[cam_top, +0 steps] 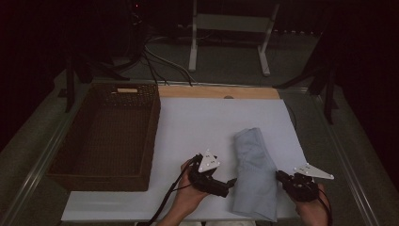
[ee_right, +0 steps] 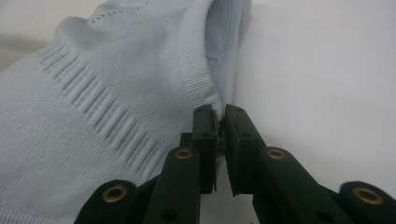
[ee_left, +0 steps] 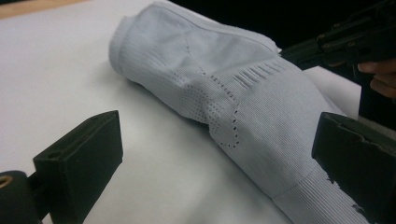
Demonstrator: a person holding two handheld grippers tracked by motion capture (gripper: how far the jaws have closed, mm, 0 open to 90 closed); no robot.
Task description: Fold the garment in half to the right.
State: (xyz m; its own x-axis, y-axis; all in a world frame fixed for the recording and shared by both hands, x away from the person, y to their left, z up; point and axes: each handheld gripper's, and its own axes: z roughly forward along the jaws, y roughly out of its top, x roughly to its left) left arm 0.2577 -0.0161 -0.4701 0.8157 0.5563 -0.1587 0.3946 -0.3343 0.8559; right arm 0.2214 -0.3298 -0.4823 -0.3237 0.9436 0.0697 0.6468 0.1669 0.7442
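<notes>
1. The right gripper (ee_right: 218, 122) has its jaws pressed together on the ribbed edge of the light blue garment (cam_top: 255, 172); a thin fold of this edge sits between them. In the high view it stands at the right side of the cloth, near the front edge of the table.
2. The left gripper (ee_left: 219, 154) has its jaws spread wide, and nothing is between them. It waits just beside the left side of the garment, with one jaw over the cloth.
3. The garment lies folded on the white table surface (cam_top: 197, 122), at the right of the middle. The wicker basket (cam_top: 151, 136) is at the left, well apart from it.
4. Risk: the right gripper holds only a small bit of the hem. If it pulls quickly, I think the knit could slip out.
5. Risk: a lift from one side only could let the folds open and the cloth drag on the table.
6. Count: one garment, one basket, two grippers, two hands.
</notes>
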